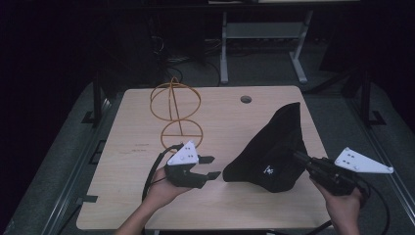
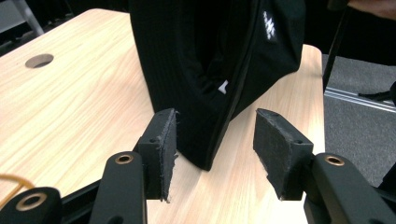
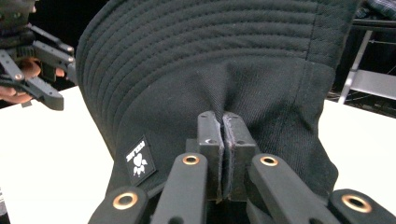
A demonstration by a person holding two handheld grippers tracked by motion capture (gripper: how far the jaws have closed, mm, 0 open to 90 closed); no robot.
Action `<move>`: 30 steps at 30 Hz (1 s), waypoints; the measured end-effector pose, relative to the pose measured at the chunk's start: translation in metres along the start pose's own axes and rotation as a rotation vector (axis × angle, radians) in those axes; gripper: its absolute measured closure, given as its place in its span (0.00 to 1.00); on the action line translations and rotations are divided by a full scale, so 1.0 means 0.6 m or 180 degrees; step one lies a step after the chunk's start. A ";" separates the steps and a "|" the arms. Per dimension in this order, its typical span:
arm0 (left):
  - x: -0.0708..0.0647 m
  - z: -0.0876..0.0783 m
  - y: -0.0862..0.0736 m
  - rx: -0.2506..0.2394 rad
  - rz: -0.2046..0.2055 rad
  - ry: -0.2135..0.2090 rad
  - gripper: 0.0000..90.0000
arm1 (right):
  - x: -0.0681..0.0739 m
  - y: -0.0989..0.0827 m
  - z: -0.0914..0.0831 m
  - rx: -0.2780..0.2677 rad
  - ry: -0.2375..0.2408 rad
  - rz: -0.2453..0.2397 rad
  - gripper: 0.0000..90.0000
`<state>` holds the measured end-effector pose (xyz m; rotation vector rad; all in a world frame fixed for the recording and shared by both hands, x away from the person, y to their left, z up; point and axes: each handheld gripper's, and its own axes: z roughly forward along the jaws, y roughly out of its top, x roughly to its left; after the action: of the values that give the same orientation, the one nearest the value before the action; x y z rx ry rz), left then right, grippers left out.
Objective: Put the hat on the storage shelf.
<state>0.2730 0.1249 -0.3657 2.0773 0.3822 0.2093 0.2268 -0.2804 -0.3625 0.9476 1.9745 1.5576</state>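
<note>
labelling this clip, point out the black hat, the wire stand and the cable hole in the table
black hat (image 1: 274,147), high view, on its crown
wire stand (image 1: 175,102), high view, centre post inside the upper ring
cable hole (image 1: 246,99), high view, in the opening

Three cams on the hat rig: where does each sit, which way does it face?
High view: above the person's side, facing forward and down on the table; shows both forearms, left claw, wire stand.
Left gripper view: on the left claw, open, facing the black hat.
Right gripper view: on the right claw, shut on the hat.
Shared: the hat appears in all three.
</note>
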 end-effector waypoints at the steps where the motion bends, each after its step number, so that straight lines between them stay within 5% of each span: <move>1: 0.002 -0.003 -0.007 0.0009 -0.0024 0.0014 0.54 | -0.001 0.008 0.002 -0.0005 0.0000 -0.0001 0.97; 16: 0.005 -0.015 -0.052 0.0029 -0.0178 0.0126 0.50 | -0.005 0.075 0.023 -0.0021 0.0150 -0.0051 0.97; 30: 0.015 -0.015 -0.080 0.0058 -0.0254 0.0099 0.50 | -0.009 0.141 0.059 0.0214 0.0272 -0.0124 0.97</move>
<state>0.2698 0.1581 -0.4026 2.0743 0.4867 0.1912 0.2753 -0.2506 -0.2904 0.8764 2.1035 1.5425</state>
